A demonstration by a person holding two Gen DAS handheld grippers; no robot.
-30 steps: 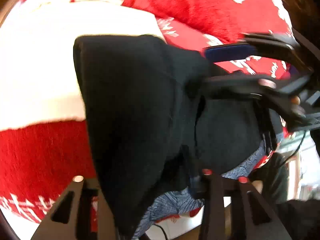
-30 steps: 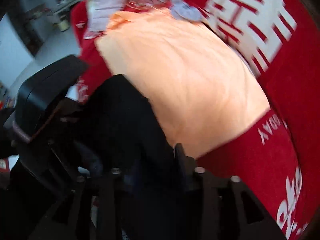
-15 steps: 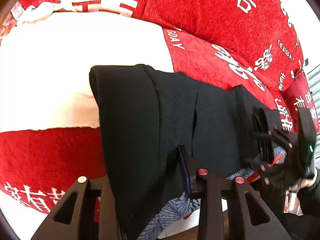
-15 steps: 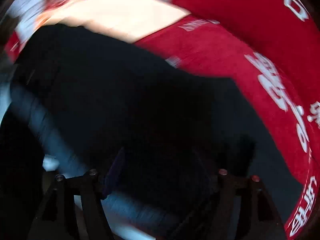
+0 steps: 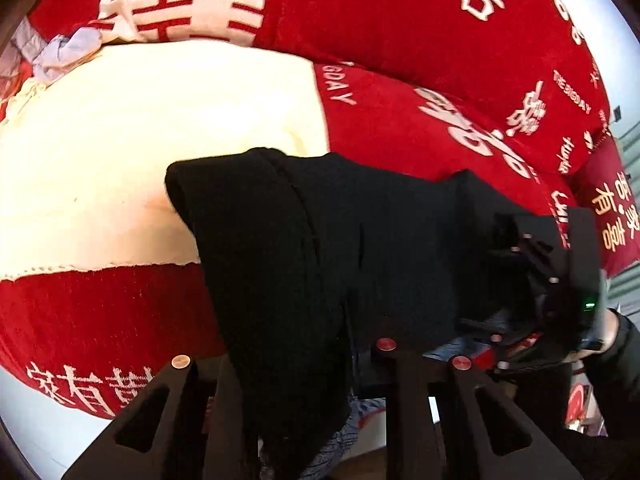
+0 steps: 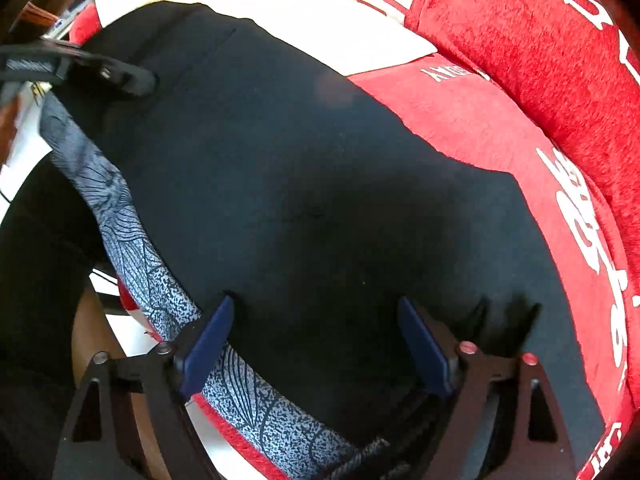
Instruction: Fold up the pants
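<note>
Left wrist view: left fingers [image 5: 296,344] clamp black pants [image 5: 360,240]; right fingers [image 6: 420,336], opening wide, hold nothing.

The left gripper [image 5: 304,344] points steeply downward with its jaws clamped tight on a fold of the black pants [image 5: 320,240]. The right gripper [image 6: 316,332], also angled steeply down, is opening its jaws, its blue pads [image 6: 208,336] standing wide apart over the fabric without pinching it.
</note>
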